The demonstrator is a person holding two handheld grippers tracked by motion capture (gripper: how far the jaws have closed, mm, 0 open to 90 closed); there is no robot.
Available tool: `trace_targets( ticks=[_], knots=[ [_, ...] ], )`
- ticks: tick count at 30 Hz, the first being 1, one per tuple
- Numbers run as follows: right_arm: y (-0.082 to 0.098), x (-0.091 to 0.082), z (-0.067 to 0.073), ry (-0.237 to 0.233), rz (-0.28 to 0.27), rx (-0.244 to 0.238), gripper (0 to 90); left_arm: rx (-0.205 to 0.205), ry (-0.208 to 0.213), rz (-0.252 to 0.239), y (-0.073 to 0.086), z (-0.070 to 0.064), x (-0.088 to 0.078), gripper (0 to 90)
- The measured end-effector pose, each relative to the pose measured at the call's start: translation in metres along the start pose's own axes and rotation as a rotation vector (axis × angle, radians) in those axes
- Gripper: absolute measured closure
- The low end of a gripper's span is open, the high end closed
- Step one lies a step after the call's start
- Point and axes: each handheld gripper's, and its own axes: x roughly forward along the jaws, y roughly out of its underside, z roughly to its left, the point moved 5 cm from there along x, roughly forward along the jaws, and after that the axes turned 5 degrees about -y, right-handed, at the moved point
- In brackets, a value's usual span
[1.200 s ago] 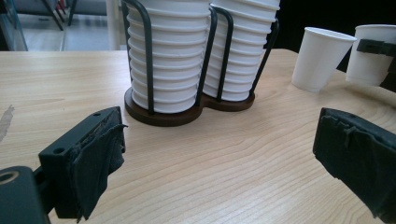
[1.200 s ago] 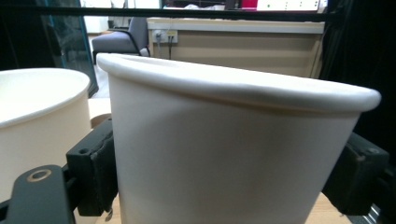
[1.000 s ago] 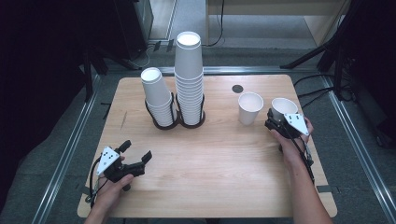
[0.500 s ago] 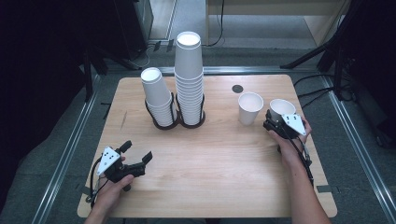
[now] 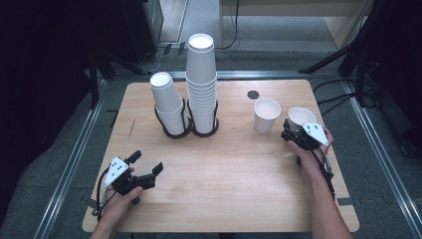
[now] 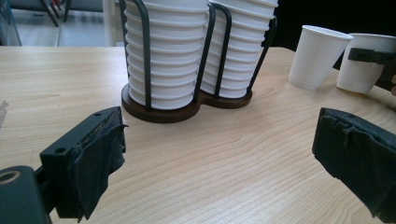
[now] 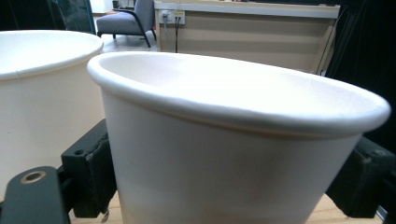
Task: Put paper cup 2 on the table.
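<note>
High view, right gripper [image 5: 293, 130]: it is at 3 o'clock on the wooden table [image 5: 234, 199], and its jaws stand around a white paper cup [image 5: 300, 117]. The jaws have just been opening, with the cup between them.
High view, second cup [image 5: 266, 115]: it stands upright just beside the first one, on its 9 o'clock side.
High view, left gripper [image 5: 148, 167]: it is at 7 o'clock on the table, jaws wide apart and nothing between them.
High view, cup stacks [image 5: 201, 79]: two stacks stand in a dark wire holder [image 5: 185, 130] at 11 o'clock, the right stack taller.
High view, dark round spot [image 5: 253, 94]: it lies at 1 o'clock, near the far edge.
Left gripper view: the two black padded jaws are open over bare wood; the holder [image 6: 187, 109] with both stacks is at 12 o'clock, and the two single cups [image 6: 317, 58] are at 2 o'clock.
Right gripper view: the paper cup [image 7: 233, 154] stands upright between the two jaws. I cannot tell if the pads press on its wall. The second cup [image 7: 42, 93] is at 9 o'clock.
</note>
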Motion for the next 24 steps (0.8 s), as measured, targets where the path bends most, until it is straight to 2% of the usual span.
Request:
trace_targets(
  ticks=[10, 16, 20, 24],
  knots=[
    [0.002, -0.004, 0.003, -0.023, 0.004, 0.007, 10.3, -0.001, -0.005, 0.001, 0.0, 0.001, 0.0, 2.5],
    [0.002, -0.008, 0.003, -0.04, 0.009, 0.025, 4.5, -0.001, -0.002, 0.004, 0.0, 0.001, 0.0, 2.5],
    [-0.002, -0.012, 0.008, -0.078, -0.001, 0.027, 0.1, 0.0, -0.003, 0.005, 0.001, 0.001, 0.0, 2.5],
    [-0.003, -0.015, 0.008, -0.089, 0.006, 0.023, 0.0, 0.001, -0.006, 0.005, 0.0, 0.001, 0.0, 2.5]
  ],
)
